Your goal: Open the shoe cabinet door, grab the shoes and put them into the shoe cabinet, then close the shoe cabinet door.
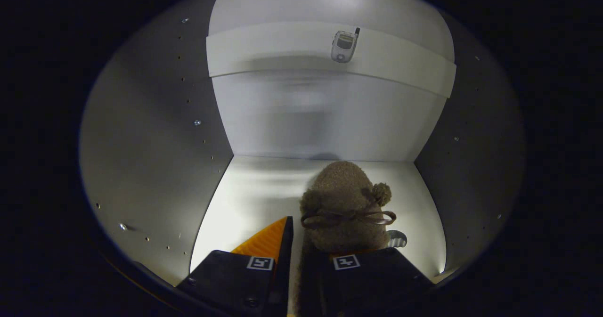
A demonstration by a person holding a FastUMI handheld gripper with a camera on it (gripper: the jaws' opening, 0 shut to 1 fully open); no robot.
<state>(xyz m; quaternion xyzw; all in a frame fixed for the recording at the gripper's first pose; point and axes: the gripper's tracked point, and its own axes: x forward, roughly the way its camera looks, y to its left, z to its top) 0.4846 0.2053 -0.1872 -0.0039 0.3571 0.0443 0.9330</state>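
- Gripper point(297, 260) reaches into the shoe cabinet point(155, 166), its fingers low over the white cabinet floor point(254, 190).
- Fingers sit close together with a narrow gap; the heel edge of a brown fuzzy shoe point(346, 204) runs down into that gap.
- Looks like the fingers are pinching the shoe's rim, but the right finger's contact is hidden under the shoe, so a firm grip on both sides cannot be told.
- Shoe rests on the cabinet floor, toe pointing at the back wall point(325, 114), toe tip close to it.
- Shoe lies right of the floor's middle, nearer the right side wall point(471, 157) than the left.
- Brown ribbon bow point(348, 218) across the shoe's top; a small pompom point(380, 193) on its right side.
- Small grey object point(396, 238) pokes out just right of the shoe, near the right finger; too little visible to identify.
- A shelf point(282, 48) crosses the cabinet above; a phone-shaped sticker or item point(344, 46) sits on its front edge.
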